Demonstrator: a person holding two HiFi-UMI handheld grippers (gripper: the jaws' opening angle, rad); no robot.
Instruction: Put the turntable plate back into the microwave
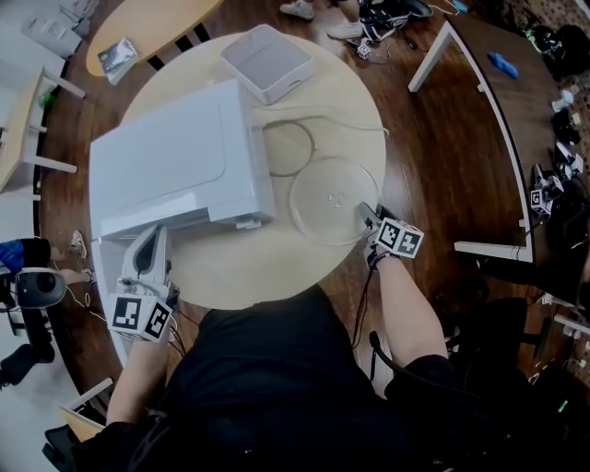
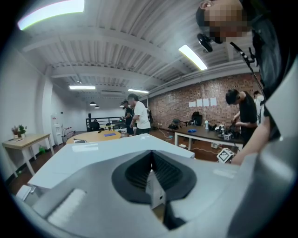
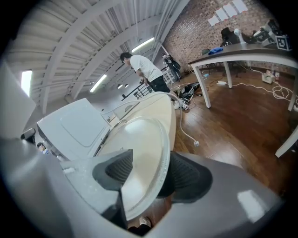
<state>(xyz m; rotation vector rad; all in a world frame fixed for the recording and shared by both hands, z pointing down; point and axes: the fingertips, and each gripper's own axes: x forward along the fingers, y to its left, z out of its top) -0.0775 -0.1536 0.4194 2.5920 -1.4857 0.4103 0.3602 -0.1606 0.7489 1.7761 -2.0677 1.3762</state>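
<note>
Right now I'm pinching the glass turntable plate (image 1: 330, 198) by its rim with my right gripper (image 1: 367, 215), while my left gripper (image 1: 152, 240) is clamping the microwave door (image 1: 109, 269). With so shallow a grip, the plate could slip.

Dark wood floor (image 1: 433, 175), round beige table (image 1: 267, 267) at centre, oval wooden table (image 1: 147, 23) at 11 o'clock, white-legged dark desk (image 1: 516, 92) at 2 o'clock, brick wall (image 2: 186, 104), ribbed white ceiling (image 2: 116, 42), strip lights (image 2: 193, 56)

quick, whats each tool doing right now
left tool: closed on a thin white edge, apparently the microwave door
right tool: closed on the rim of the turntable plate
</note>
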